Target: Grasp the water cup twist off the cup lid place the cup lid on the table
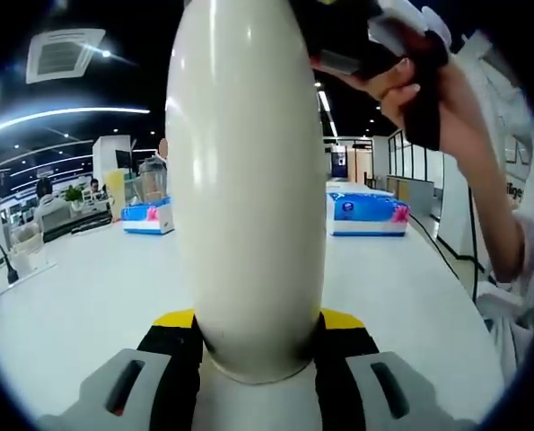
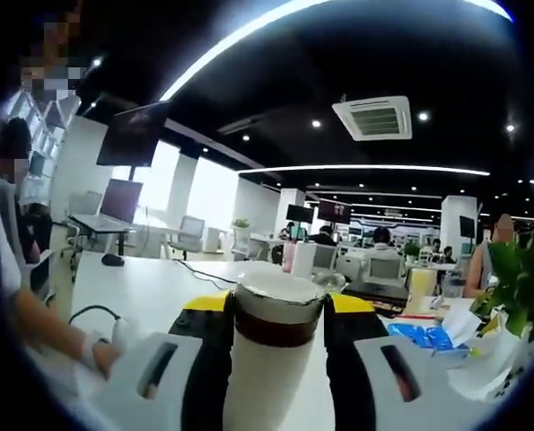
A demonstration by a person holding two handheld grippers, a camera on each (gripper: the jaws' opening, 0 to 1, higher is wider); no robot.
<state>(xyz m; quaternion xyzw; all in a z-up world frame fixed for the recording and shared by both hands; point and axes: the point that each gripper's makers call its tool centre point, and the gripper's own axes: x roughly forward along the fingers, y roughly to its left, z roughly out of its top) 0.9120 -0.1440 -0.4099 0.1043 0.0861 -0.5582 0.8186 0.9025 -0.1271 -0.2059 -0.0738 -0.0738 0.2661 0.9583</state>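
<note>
I hold the white water cup [image 1: 246, 180] between the jaws of my left gripper [image 1: 258, 359], above the white table [image 1: 96, 296]; the jaws are closed on its body, so I judge the grasp is done. In the right gripper view, my right gripper [image 2: 277, 346] is closed around the top of the cup, on the dark band under the cup lid [image 2: 280, 292]. The lid looks still seated, so the twisting and the placing on the table remain.
</note>
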